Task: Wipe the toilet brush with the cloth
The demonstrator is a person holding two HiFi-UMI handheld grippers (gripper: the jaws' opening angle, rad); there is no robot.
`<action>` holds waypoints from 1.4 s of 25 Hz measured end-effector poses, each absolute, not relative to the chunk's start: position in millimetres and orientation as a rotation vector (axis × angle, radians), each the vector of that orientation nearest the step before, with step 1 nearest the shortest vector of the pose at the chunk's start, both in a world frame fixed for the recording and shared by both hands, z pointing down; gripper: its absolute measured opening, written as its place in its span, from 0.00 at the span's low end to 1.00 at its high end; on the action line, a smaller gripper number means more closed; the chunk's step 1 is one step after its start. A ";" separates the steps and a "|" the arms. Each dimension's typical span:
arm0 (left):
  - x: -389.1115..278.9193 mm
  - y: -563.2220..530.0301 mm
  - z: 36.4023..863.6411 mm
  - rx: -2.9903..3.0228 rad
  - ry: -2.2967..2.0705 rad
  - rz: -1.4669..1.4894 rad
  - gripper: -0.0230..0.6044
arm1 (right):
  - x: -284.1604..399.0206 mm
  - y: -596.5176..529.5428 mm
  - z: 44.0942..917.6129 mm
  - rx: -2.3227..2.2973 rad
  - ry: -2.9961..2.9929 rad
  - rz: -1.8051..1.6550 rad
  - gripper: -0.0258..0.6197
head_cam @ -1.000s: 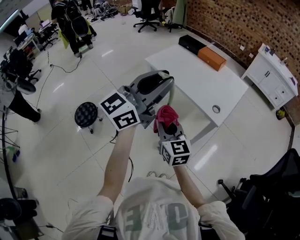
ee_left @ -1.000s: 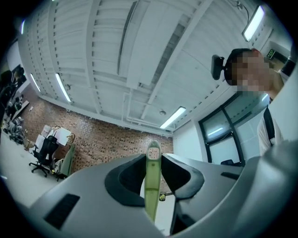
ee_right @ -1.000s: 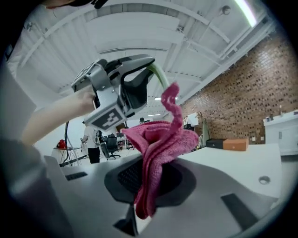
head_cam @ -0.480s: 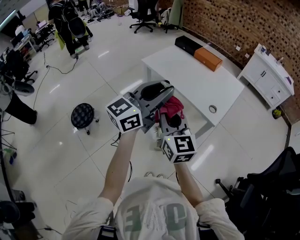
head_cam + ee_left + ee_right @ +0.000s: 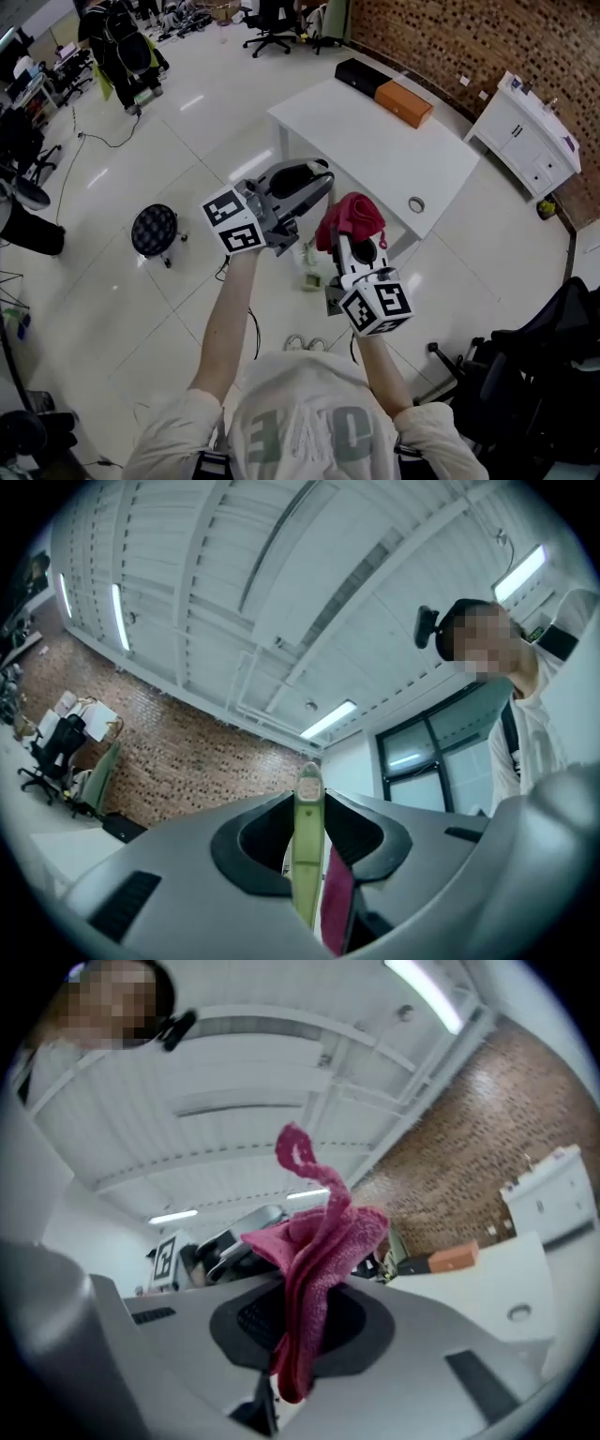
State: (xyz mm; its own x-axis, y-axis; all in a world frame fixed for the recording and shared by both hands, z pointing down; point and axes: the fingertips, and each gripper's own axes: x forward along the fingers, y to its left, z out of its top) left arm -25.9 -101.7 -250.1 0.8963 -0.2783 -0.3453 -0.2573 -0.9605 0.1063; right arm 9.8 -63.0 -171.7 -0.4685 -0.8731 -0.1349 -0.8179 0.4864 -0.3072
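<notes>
Brush (image 5: 307, 850): the lower end drops out of sight between your left gripper's (image 5: 309, 808) jaws. Cloth (image 5: 323, 1241): the bottom end is buried inside your right gripper (image 5: 298, 1340).

Both forearms (image 5: 225, 319) stretch forward from the chest; the left gripper (image 5: 311, 178) angles upward, its jaws clamped on the thin green toilet brush handle (image 5: 307, 855); the right gripper (image 5: 359, 236) (just beside the left, marker cubes apart) has its jaws pinched on the pink cloth (image 5: 323, 1260).
</notes>
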 end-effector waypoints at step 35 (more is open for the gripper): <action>9.1 -181.9 426.1 3.034 -0.090 -0.465 0.21 | 155.1 -185.9 576.6 -1.905 2.628 -0.300 0.09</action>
State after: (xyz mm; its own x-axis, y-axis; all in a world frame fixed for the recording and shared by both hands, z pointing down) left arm 9.1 -181.9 426.1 0.9525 -0.0682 -0.2967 -0.0469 -0.9958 0.0784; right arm 155.1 -185.9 576.6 -0.3126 -0.9282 0.2020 -0.9498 0.3027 -0.0788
